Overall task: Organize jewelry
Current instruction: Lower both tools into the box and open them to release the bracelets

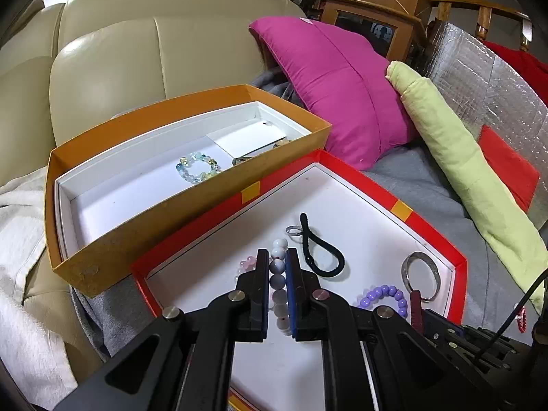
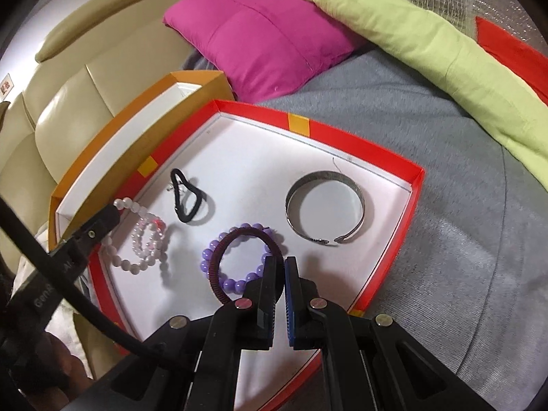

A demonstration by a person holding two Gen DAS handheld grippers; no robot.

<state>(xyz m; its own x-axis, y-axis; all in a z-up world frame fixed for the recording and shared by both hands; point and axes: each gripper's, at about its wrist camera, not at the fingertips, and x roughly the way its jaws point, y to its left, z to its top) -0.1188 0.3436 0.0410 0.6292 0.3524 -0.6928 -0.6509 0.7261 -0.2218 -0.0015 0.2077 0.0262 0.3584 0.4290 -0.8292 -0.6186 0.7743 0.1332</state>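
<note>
A red tray (image 1: 376,188) (image 2: 416,178) holds loose jewelry. My left gripper (image 1: 276,258) is shut on a white bead bracelet (image 1: 278,274), which also shows in the right wrist view (image 2: 137,260). My right gripper (image 2: 280,263) is shut on a dark maroon ribbed hair tie (image 2: 219,257) lying over a purple bead bracelet (image 2: 239,282) (image 1: 387,294). A black hair tie (image 1: 322,253) (image 2: 188,198), a small silver ring (image 1: 293,230) and a silver bangle (image 2: 325,205) (image 1: 421,274) lie in the tray. An orange box (image 1: 171,226) (image 2: 113,144) holds a pale glass bead bracelet (image 1: 198,167).
The boxes rest on a grey blanket (image 2: 445,274) on a beige leather sofa (image 1: 120,58). A magenta cushion (image 1: 342,85) (image 2: 260,34) and a pale green cloth roll (image 1: 462,171) (image 2: 428,41) lie behind. A pink bead bracelet (image 1: 245,267) (image 2: 150,236) lies by the left fingers.
</note>
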